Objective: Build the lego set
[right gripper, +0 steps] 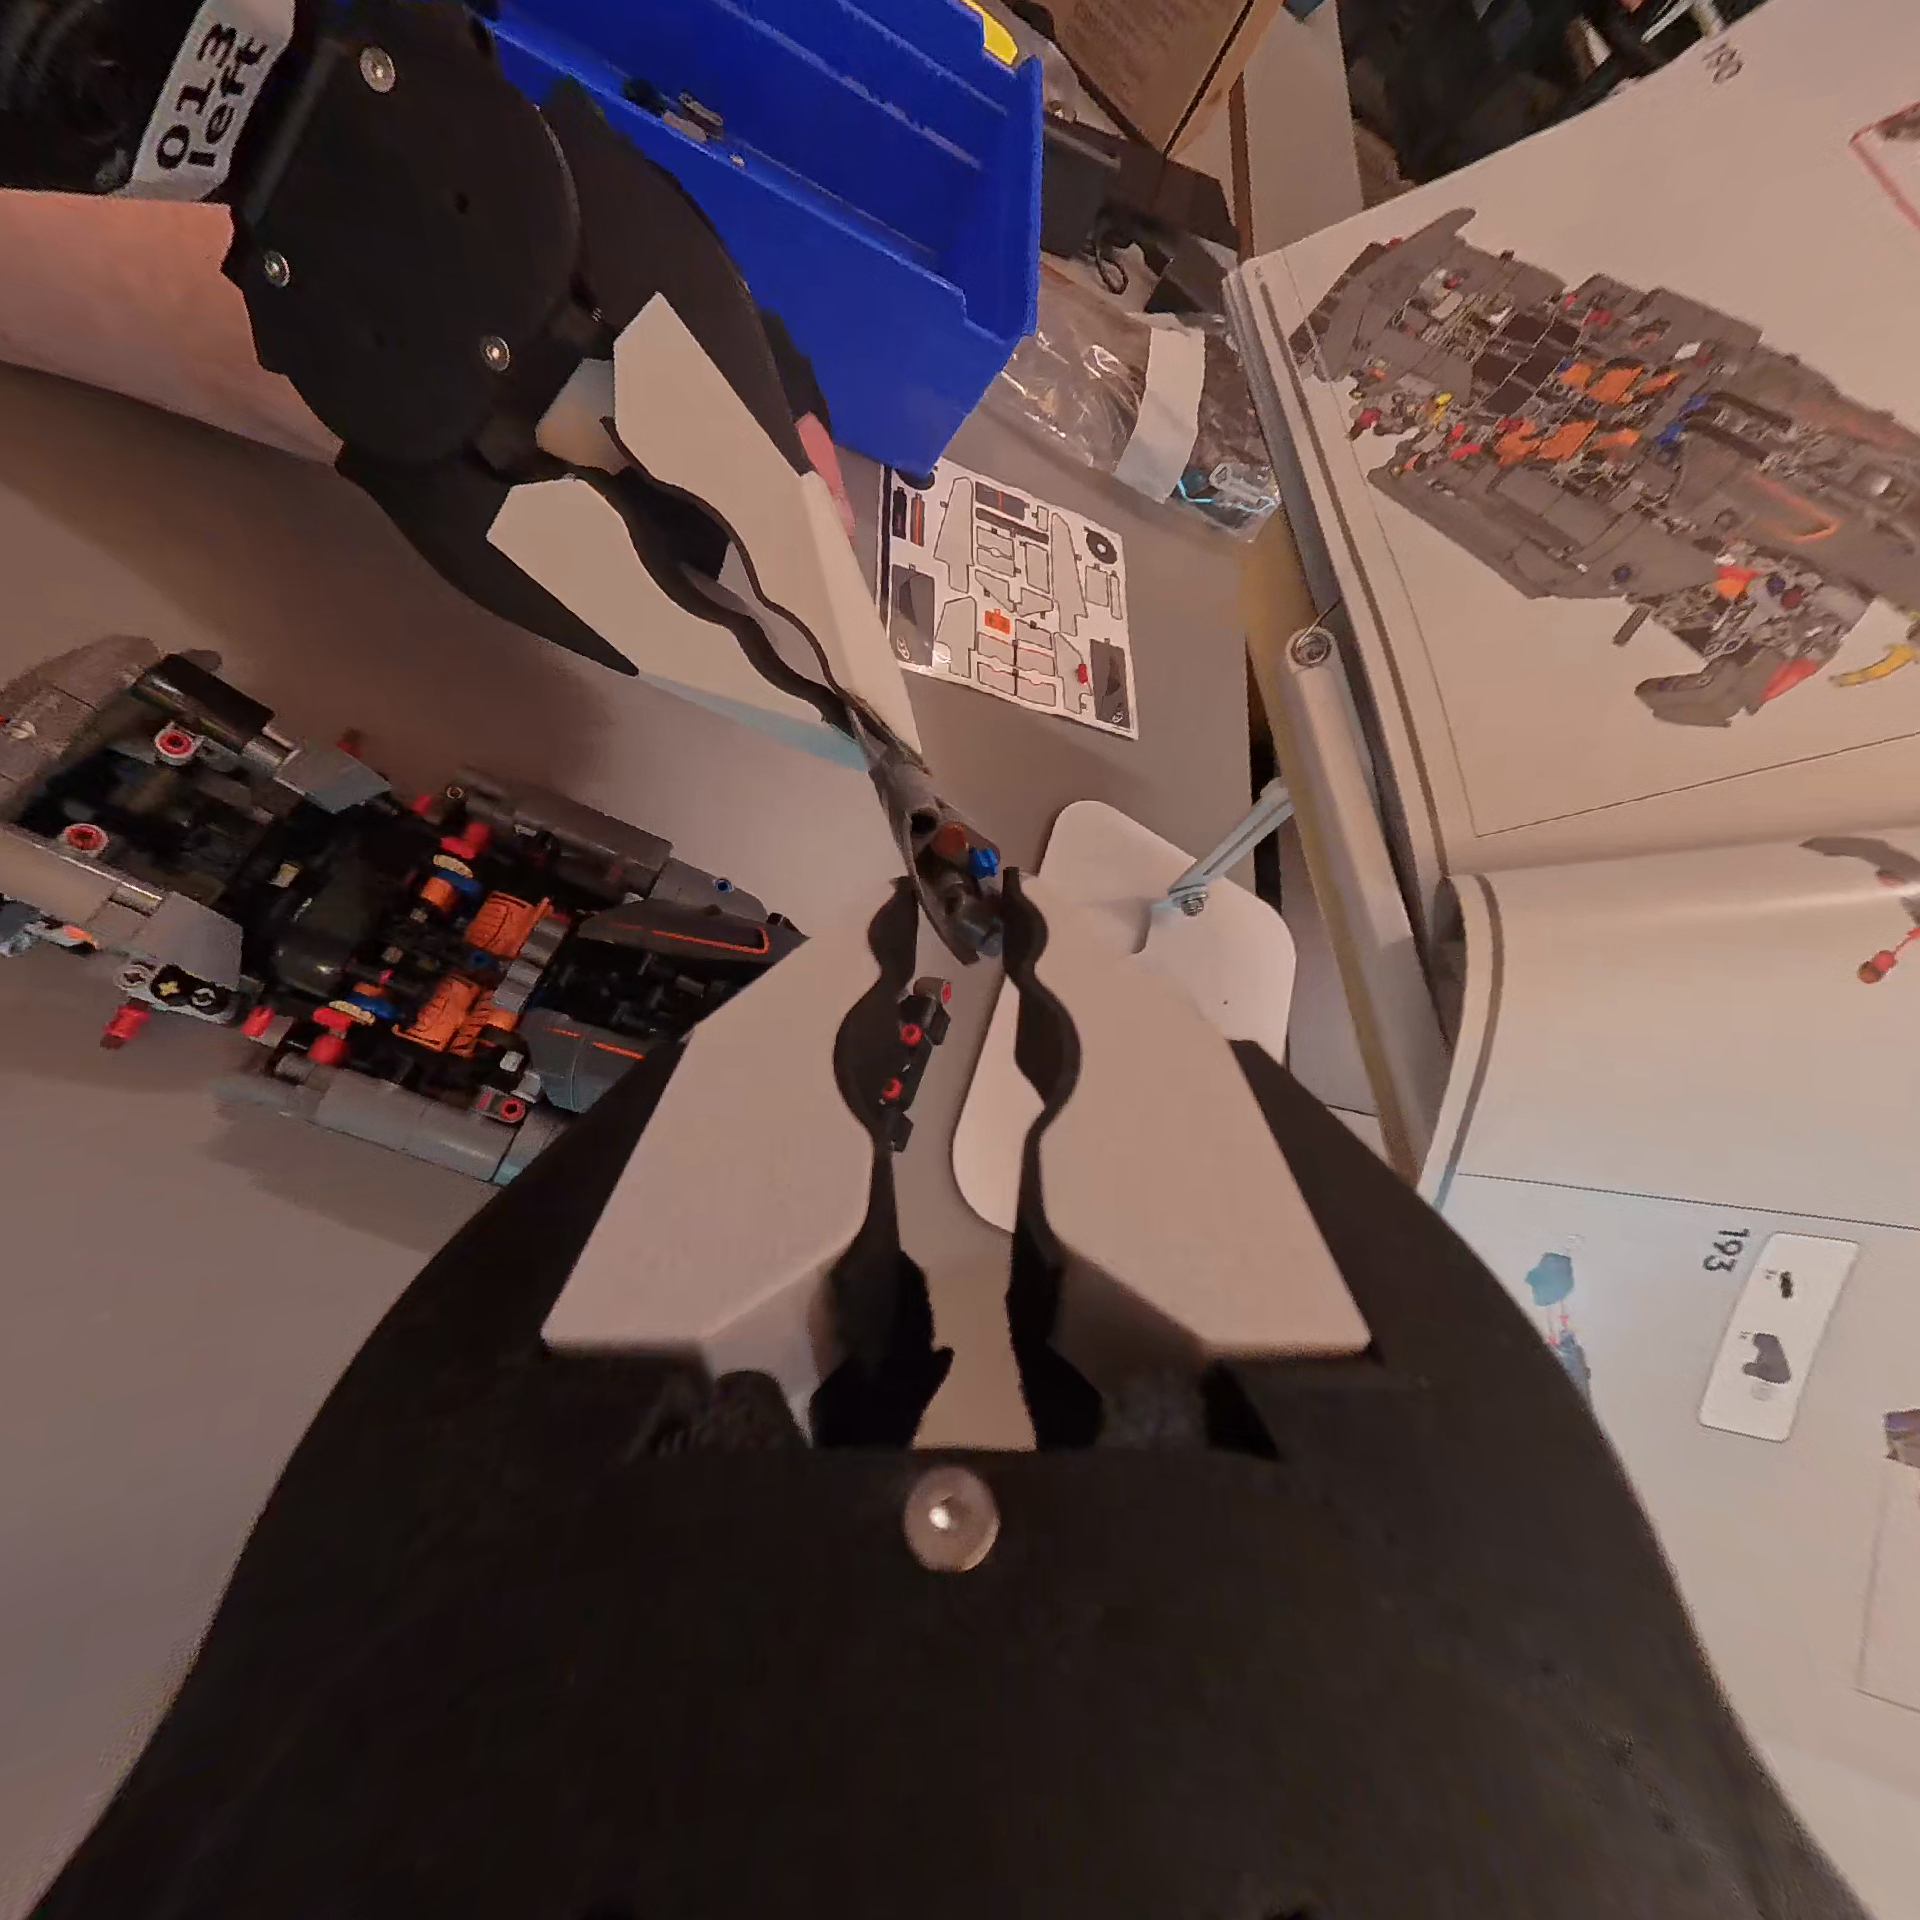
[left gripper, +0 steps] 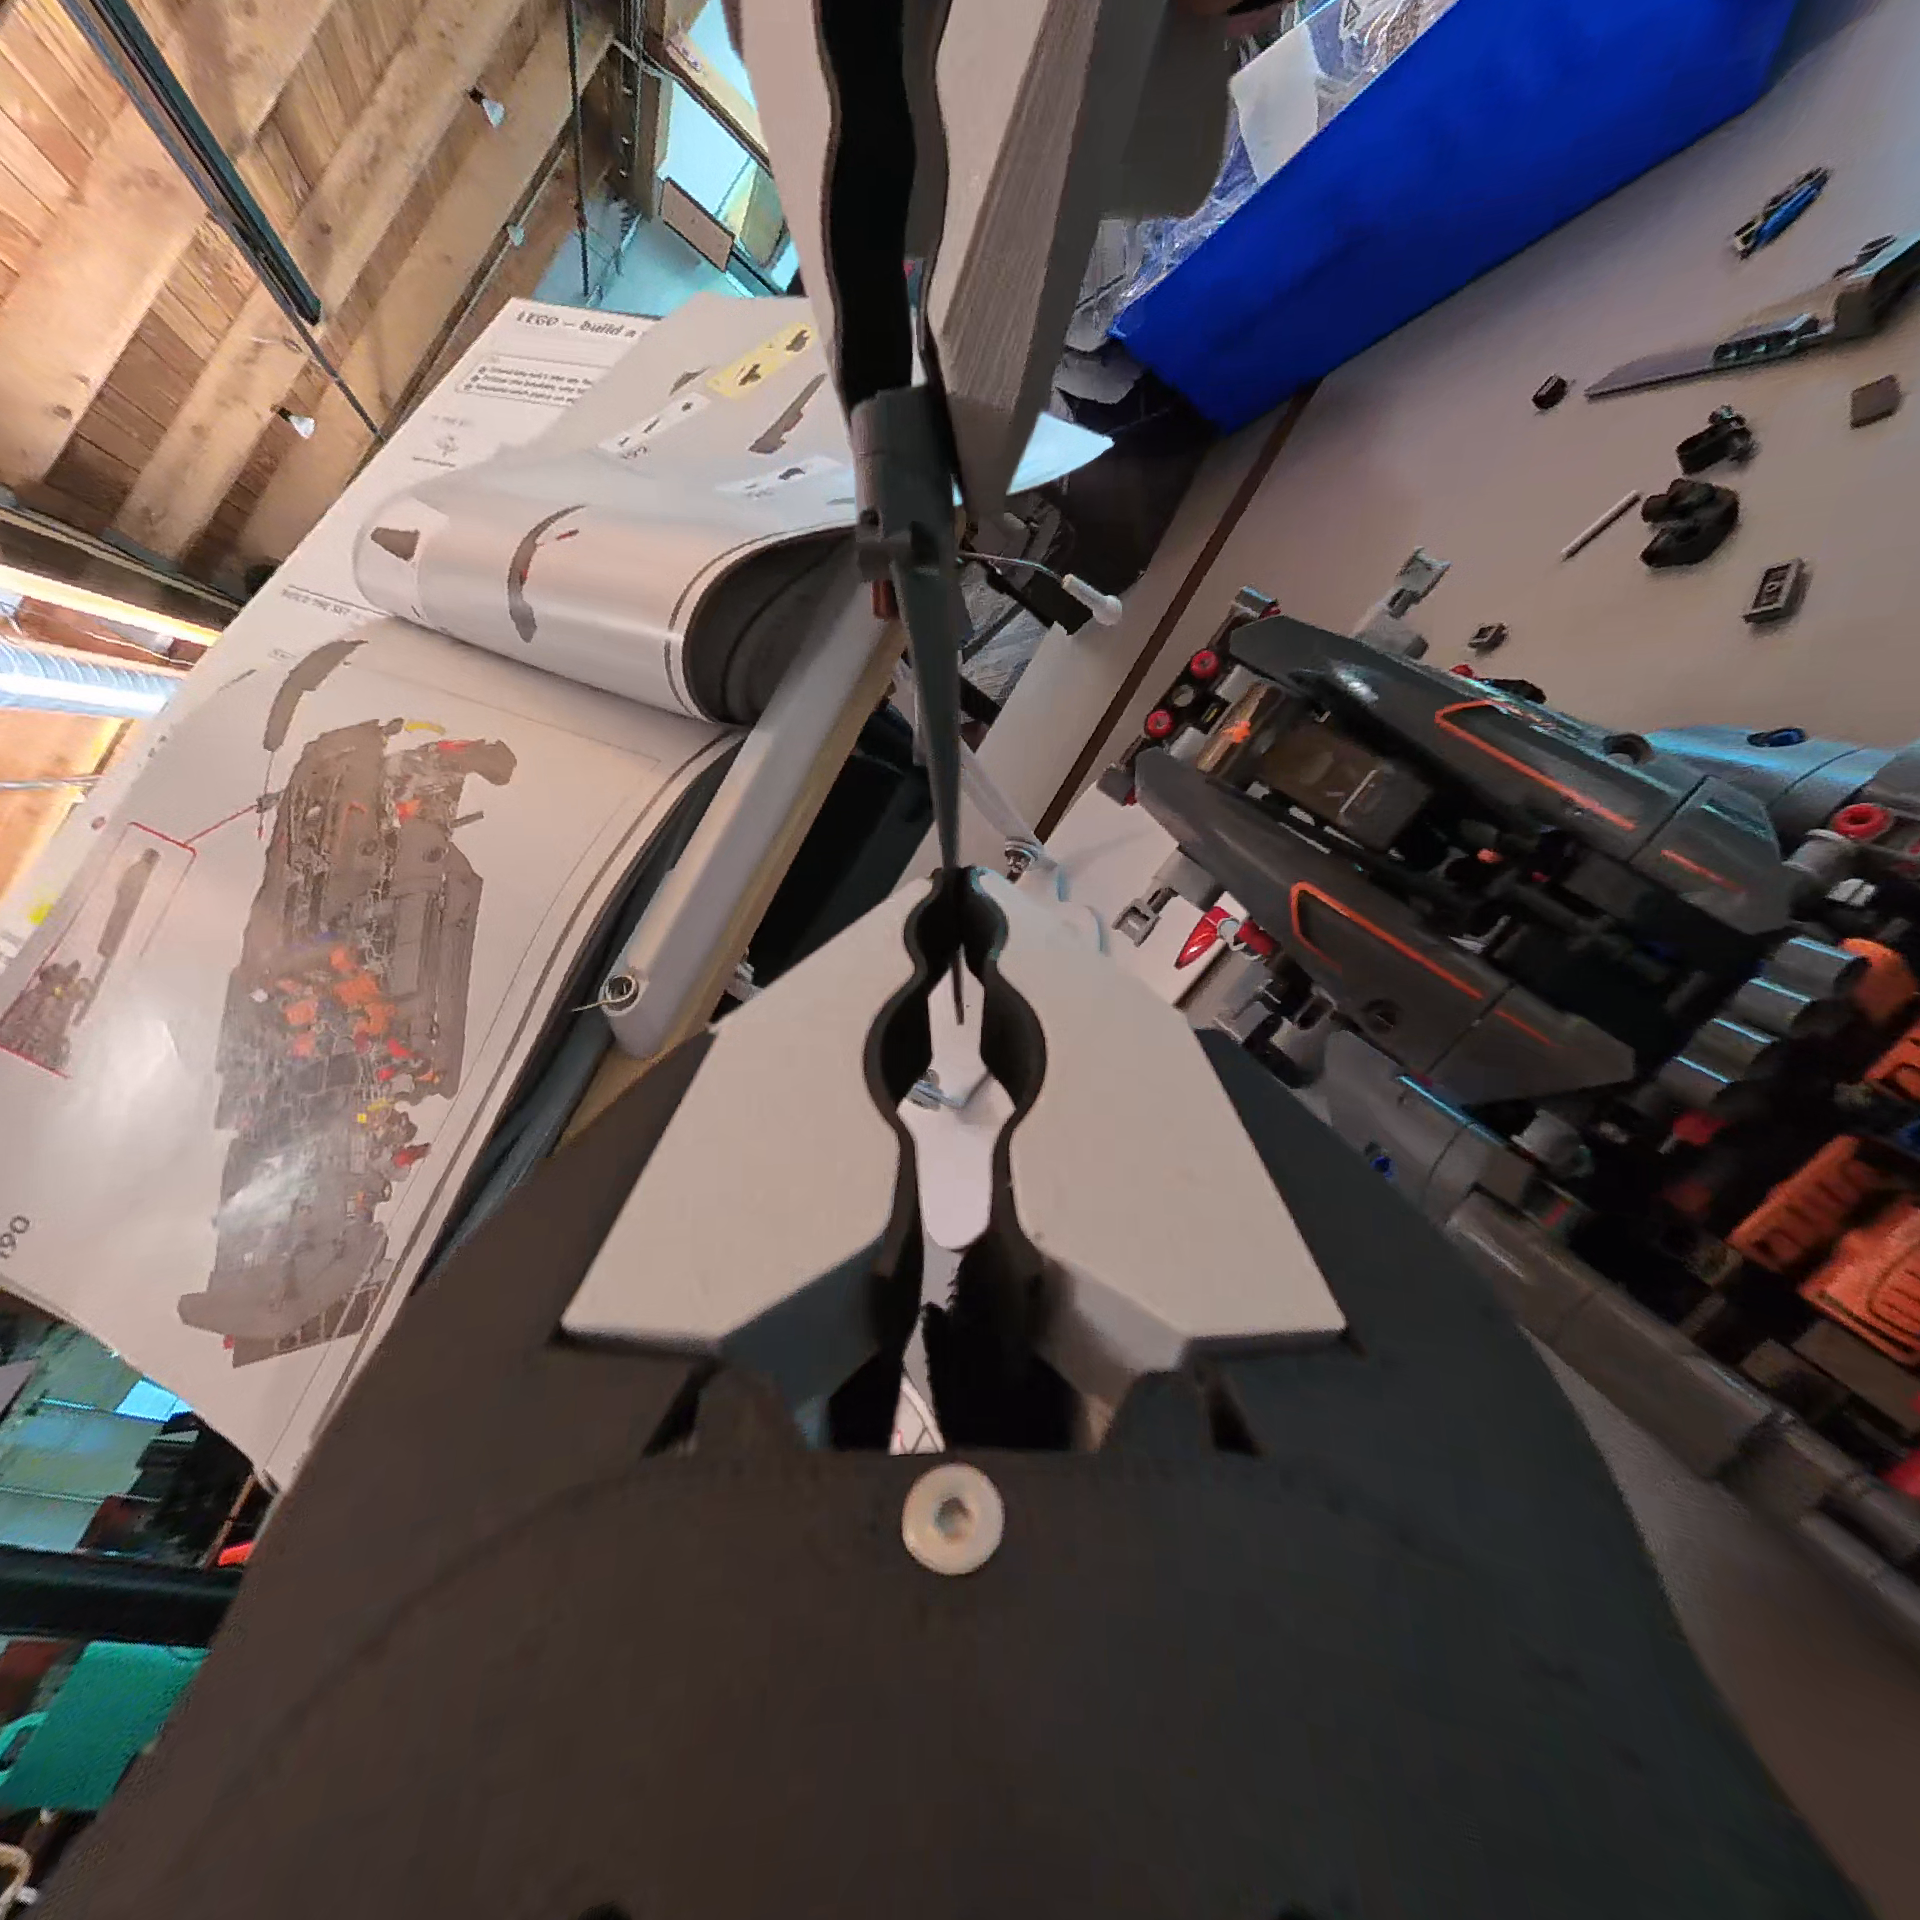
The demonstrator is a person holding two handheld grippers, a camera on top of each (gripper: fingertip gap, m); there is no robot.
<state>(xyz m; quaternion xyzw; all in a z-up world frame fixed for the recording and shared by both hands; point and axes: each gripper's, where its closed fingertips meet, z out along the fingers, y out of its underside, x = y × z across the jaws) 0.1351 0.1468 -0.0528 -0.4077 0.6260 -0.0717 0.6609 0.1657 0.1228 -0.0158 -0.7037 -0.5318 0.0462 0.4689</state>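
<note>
Both claws share one dark grey panel piece (right gripper: 940, 847): the left gripper (left gripper: 954, 883) pinches its thin edge, the right gripper (right gripper: 956, 899) barely closes round its pinned end. Twisting apart could pop it loose (the car model (right gripper: 395, 935) sits left of the right claw).

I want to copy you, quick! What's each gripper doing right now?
Left gripper: closed, holding one end of the grey lego piece.
Right gripper: closed on that piece's other end.

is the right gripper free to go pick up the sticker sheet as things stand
Probably not yet. The right gripper seems to hold a small black piece with red pins, and the left gripper with its grey piece sits between it and the sticker sheet.
</note>
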